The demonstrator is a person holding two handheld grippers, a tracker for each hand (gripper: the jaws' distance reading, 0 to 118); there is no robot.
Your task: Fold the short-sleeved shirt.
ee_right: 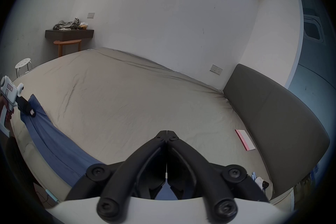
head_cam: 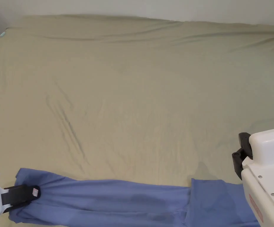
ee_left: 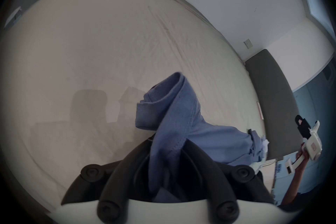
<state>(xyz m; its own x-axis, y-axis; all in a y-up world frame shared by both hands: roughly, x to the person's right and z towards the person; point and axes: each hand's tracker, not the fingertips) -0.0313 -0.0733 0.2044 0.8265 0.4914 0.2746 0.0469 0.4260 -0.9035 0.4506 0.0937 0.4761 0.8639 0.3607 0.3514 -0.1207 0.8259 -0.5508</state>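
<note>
blue cloth, the short-sleeved shirt [head_cam: 109,196], lies gathered into a long wrinkled band along the near edge of the bed [head_cam: 139,88], its lower part cut off by the bottom of the head view. the left gripper [head_cam: 34,192] has its jaws clamped on the bunched left end; in its own view a rolled fold sticks up past them. the right gripper [ee_right: 166,134] hangs above the right end, jaws together with no cloth visible between the tips
</note>
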